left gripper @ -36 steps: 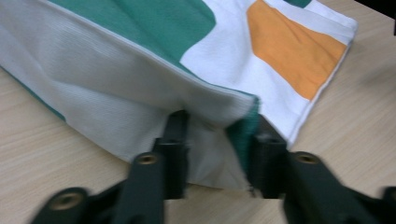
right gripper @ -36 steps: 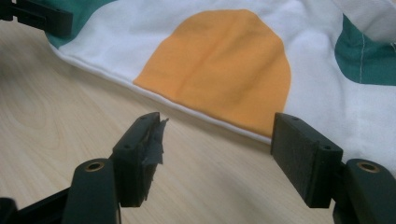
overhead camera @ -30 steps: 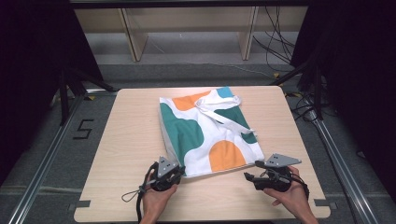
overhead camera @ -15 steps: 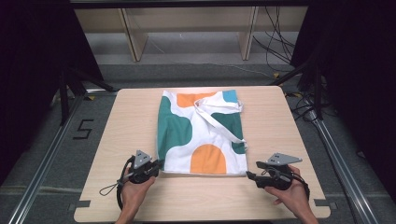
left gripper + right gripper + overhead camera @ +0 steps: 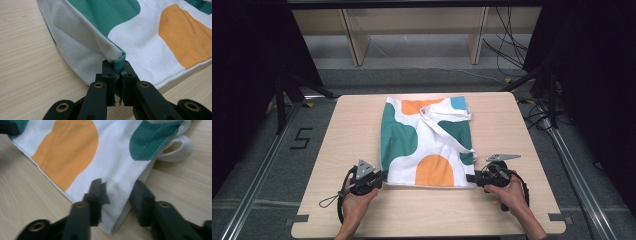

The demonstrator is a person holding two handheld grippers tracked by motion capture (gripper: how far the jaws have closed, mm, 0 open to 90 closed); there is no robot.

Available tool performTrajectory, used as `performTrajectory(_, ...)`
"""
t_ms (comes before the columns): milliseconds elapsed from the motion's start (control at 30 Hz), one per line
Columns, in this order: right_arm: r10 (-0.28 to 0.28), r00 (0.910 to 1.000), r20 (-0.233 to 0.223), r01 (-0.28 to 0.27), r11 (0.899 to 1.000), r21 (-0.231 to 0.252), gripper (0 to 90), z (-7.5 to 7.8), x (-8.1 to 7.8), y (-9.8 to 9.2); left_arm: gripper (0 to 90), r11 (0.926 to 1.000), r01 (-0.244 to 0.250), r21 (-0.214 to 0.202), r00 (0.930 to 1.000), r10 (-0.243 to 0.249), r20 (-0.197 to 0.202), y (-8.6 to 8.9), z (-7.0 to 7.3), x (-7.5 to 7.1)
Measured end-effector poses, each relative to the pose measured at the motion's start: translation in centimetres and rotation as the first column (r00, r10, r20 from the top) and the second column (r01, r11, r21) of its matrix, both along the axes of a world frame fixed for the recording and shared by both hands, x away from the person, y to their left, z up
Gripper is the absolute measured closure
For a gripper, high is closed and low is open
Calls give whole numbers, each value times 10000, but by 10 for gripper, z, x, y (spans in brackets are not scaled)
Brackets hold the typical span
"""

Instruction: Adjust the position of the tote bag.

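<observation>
The left gripper [image 5: 117, 75] is pinched tight on a near corner of the white, green and orange cloth tote bag [image 5: 427, 145] lying flat on the wooden table [image 5: 512, 220]. The right gripper [image 5: 117, 195] gapes around the other near corner; contact is unclear.

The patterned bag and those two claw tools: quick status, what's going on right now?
Left gripper shut on the bag's near corner. Right gripper open, jaws straddling the other near corner. Bag flat on the table, strap across it. Nothing in the way.
</observation>
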State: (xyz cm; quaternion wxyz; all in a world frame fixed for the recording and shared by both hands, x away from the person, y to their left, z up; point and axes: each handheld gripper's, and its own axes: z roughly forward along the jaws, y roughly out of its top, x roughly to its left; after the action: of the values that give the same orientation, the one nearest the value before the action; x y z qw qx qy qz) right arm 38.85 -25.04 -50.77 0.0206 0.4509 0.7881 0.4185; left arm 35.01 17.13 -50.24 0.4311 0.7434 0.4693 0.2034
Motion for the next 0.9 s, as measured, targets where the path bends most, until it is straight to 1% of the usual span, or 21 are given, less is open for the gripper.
performTrajectory(67, 153, 9997, 203, -150, 9998, -109, 753, 1, 0, 1, 839, 9999, 16, 138, 10000, -16, -12, 2, 0, 1)
performTrajectory(100, 392, 9991, 175, -394, 9992, 110, 788, 1, 0, 3, 838, 9996, 38, 288, 10000, -38, 0, 3, 1, 3)
performTrajectory(133, 524, 9983, 255, -530, 9983, 230, 808, 2, -3, 5, 839, 9995, -78, 307, 10000, 79, -26, 4, 1, 4)
performTrajectory(167, 492, 9988, 66, -494, 9984, 264, 824, 5, -8, 8, 838, 9995, -115, 291, 9999, 114, 37, 5, 0, 7)
performTrajectory(233, 959, 9951, 249, -962, 9953, 114, 842, 8, -15, 14, 838, 9993, -160, 331, 9997, 155, 163, 11, -1, 12)
performTrajectory(267, 1320, 9898, 536, -1325, 9912, 62, 855, 8, -19, 16, 839, 9990, -210, 389, 9996, 202, 218, 14, -2, 14)
performTrajectory(300, 1539, 9858, 674, -1540, 9881, -25, 863, 9, -24, 19, 839, 9983, -319, 484, 9992, 308, 235, 17, -2, 17)
performTrajectory(333, 1526, 9876, 378, -1526, 9883, -31, 868, 12, -34, 25, 839, 9986, -310, 432, 9993, 301, 222, 20, -3, 21)
performTrajectory(367, 1905, 9774, 913, -1900, 9817, -135, 872, 10, -38, 28, 838, 9985, -291, 457, 9994, 282, 215, 24, -4, 26)
performTrajectory(400, 2154, 9714, 998, -2137, 9765, -280, 883, 11, -43, 33, 838, 9994, -296, 205, 9994, 292, 204, 27, -5, 33)
performTrajectory(500, 2554, 9580, 1306, -2495, 9665, -600, 890, 14, -59, 50, 838, 9997, -177, 158, 9998, 176, 75, 33, -10, 51)
performTrajectory(533, 2746, 9497, 1508, -2687, 9615, -585, 891, 14, -64, 58, 838, 9999, -74, 126, 10000, 75, -7, 33, -11, 58)
performTrajectory(567, 2892, 9451, 1518, -2827, 9571, -634, 894, 14, -67, 64, 836, 9997, 28, 249, 9999, -25, -132, 33, -12, 63)
performTrajectory(600, 2998, 9415, 1540, -2915, 9537, -743, 894, 15, -68, 69, 835, 9996, 77, 283, 9999, -75, -68, 32, -14, 70)
performTrajectory(633, 3151, 9335, 1709, -3046, 9486, -854, 894, 14, -70, 75, 834, 9978, 268, 613, 9994, -255, -218, 33, -15, 77)
performTrajectory(700, 3238, 9313, 1669, -3161, 9460, -715, 894, 14, -74, 87, 833, 9972, 220, 719, 9994, -200, -291, 31, -17, 91)
performTrajectory(733, 3336, 9265, 1742, -3261, 9427, -709, 894, 14, -75, 95, 833, 9975, 248, 669, 9994, -231, -253, 31, -17, 97)
performTrajectory(767, 3367, 9254, 1742, -3295, 9416, -694, 894, 14, -77, 102, 833, 9978, 223, 621, 9993, -204, -304, 31, -17, 101)
performTrajectory(800, 3496, 9179, 1879, -3413, 9369, -759, 894, 14, -77, 106, 832, 9981, 273, 551, 9994, -260, -235, 32, -18, 106)
performTrajectory(867, 3544, 9163, 1868, -3465, 9351, -744, 894, 15, -78, 121, 827, 9986, 268, 464, 9993, -256, -261, 35, -18, 116)
performTrajectory(900, 3633, 9114, 1933, -3526, 9316, -884, 894, 15, -77, 126, 825, 9989, 214, 424, 9995, -204, -235, 36, -19, 121)
